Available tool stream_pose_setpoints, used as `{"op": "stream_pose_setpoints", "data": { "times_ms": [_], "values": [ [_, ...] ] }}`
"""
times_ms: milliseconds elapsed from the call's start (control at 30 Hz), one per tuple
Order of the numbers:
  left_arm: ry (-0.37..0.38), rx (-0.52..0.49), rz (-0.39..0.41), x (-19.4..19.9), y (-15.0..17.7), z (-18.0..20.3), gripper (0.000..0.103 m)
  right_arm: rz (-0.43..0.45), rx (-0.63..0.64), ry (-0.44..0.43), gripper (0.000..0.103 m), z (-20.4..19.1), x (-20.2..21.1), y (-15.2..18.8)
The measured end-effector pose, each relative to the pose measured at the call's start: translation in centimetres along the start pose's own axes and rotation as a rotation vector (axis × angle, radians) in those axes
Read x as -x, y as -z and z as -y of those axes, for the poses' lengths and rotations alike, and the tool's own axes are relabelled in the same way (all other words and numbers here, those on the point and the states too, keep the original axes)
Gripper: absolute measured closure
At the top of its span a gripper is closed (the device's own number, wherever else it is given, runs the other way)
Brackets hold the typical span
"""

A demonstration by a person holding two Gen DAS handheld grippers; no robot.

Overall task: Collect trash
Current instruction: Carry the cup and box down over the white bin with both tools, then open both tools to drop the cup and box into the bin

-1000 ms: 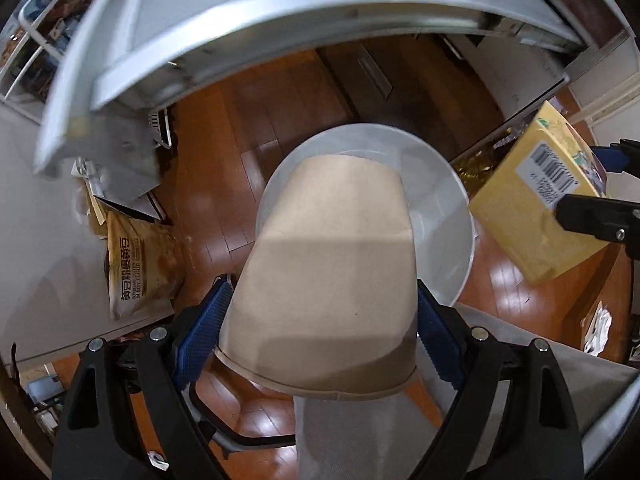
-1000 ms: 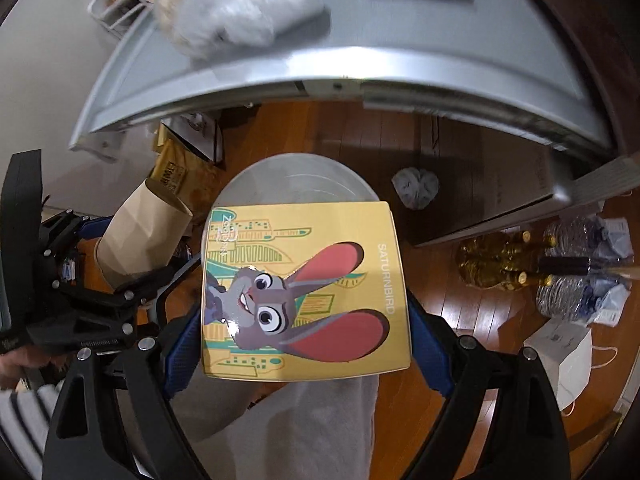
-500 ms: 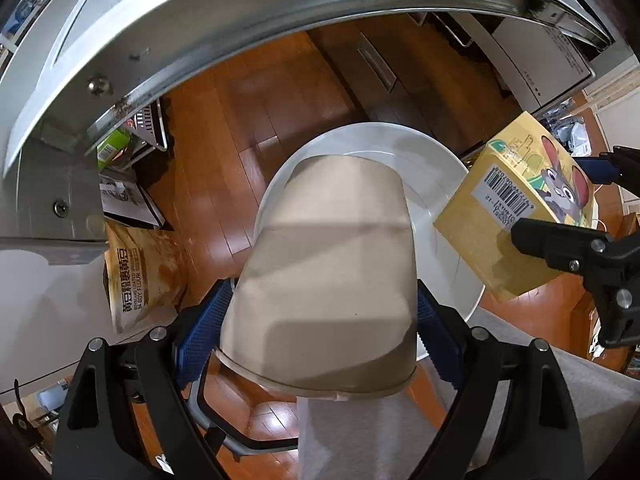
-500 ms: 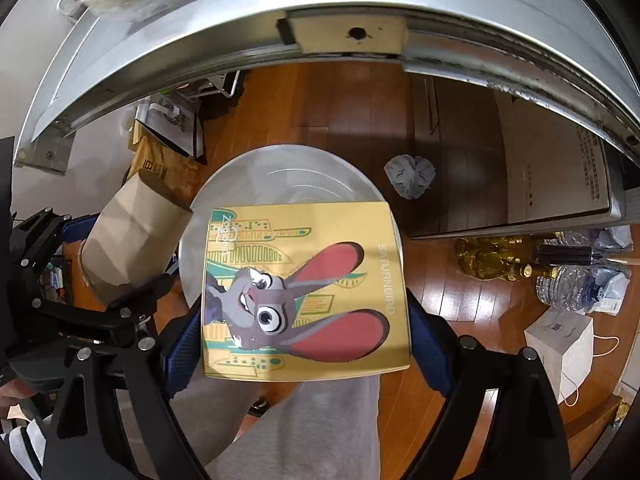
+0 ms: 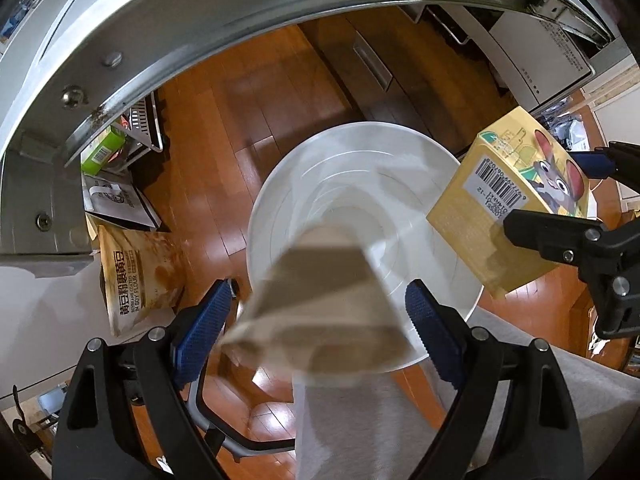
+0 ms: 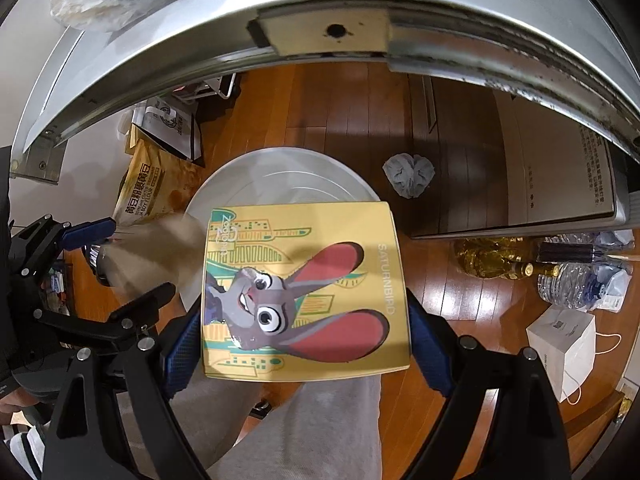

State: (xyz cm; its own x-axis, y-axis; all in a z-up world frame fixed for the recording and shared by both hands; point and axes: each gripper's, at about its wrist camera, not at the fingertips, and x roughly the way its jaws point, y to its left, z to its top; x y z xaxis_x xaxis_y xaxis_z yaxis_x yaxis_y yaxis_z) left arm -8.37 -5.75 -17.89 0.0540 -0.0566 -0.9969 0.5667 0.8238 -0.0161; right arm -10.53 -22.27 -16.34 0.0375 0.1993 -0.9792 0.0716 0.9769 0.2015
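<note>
A white round trash bin point(image 5: 400, 184) stands on the wooden floor below both grippers; it also shows in the right wrist view point(image 6: 288, 172). My left gripper point(image 5: 320, 316) is open. A brown paper cup point(image 5: 324, 308), blurred, falls free between its blue pads over the bin; it also shows in the right wrist view point(image 6: 160, 256). My right gripper point(image 6: 304, 340) is shut on a yellow box with a cartoon rabbit point(image 6: 304, 288), held above the bin's near edge. The box also shows in the left wrist view point(image 5: 508, 200).
A metal table edge point(image 5: 200, 28) arches overhead. A soy flour bag point(image 5: 136, 276) and paper bags lie left of the bin. A crumpled grey wad point(image 6: 408, 174), bottles point(image 6: 500, 260) and a white box point(image 6: 564, 344) are on the floor to the right. My grey-trousered leg point(image 6: 304, 432) is below.
The left gripper has opened and let go of the paper cup, which now drops blurred toward the bin. Both grippers have moved lower under the table edge. The right still holds the box.
</note>
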Motion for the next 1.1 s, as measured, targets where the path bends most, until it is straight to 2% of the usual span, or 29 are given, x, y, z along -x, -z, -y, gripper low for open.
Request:
{"op": "stream_pose_setpoints", "data": {
  "times_ms": [433,533,800,933,1100],
  "values": [
    [-0.023,-0.017,-0.019,-0.3,0.0,-0.2,0.012,-0.03,-0.033,-0.001,0.014,0.5,-0.7,-0.4],
    [-0.031,-0.01,-0.023,-0.3,0.2,-0.3,0.012,-0.033,-0.028,-0.009,0.009,0.4,-0.7,-0.3],
    [-0.038,0.025,-0.018,0.7,1.2,-1.4,0.012,-0.031,-0.023,-0.01,0.009,0.4,0.1,0.2],
    [-0.034,0.051,0.012,2.1,1.6,-1.7,0.012,0.009,0.005,-0.005,0.009,0.2,2.0,0.4],
    [-0.023,0.076,0.061,4.5,2.0,-2.1,0.012,0.101,0.051,0.013,0.009,-0.4,6.3,1.1]
  ]
}}
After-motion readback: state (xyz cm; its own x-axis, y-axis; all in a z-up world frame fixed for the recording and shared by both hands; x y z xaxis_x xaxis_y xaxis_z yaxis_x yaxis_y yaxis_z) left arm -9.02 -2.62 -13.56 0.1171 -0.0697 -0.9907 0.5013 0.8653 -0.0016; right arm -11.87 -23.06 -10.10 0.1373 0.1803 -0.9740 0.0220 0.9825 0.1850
